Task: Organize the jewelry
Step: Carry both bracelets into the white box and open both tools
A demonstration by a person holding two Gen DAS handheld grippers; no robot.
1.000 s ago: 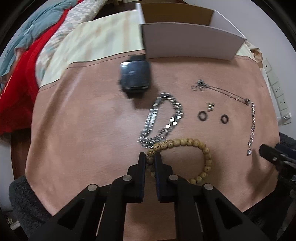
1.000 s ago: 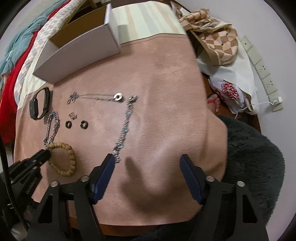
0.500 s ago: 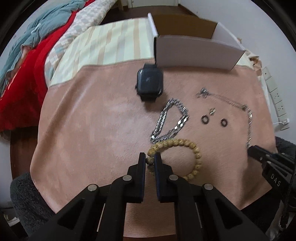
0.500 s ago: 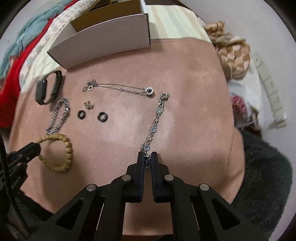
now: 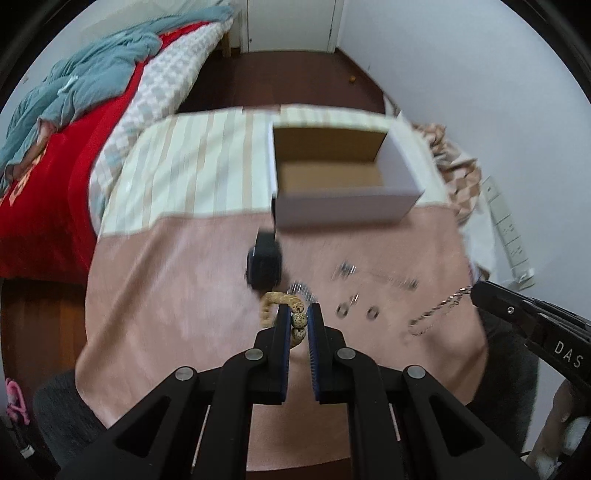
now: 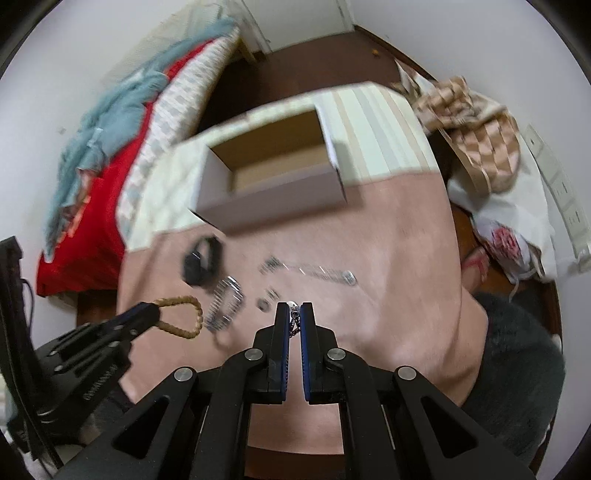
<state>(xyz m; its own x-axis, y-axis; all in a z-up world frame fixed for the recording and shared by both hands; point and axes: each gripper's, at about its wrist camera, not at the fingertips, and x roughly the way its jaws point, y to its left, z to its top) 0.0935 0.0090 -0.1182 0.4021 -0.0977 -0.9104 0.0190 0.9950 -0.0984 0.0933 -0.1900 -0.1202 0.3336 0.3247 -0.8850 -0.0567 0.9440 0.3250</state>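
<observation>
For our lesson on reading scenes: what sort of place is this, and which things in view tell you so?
Most likely a bedroom at home. A bed with a red cover and a rumpled blue blanket stands beside the cloth-covered table, and a door opens onto a dark wooden floor.

White walls point(image 5: 461, 74) close in a small room with a dark wood floor point(image 5: 295, 77) and a white door point(image 5: 291, 22) at the far end. On the left stands a bed point(image 5: 62, 155) with a red cover, a teal blanket point(image 5: 85, 77) and a checked pillow point(image 5: 166, 77). A table point(image 5: 166, 295) under a pink cloth with a striped far end fills the middle, with a power strip point(image 5: 509, 236) on the right wall
</observation>
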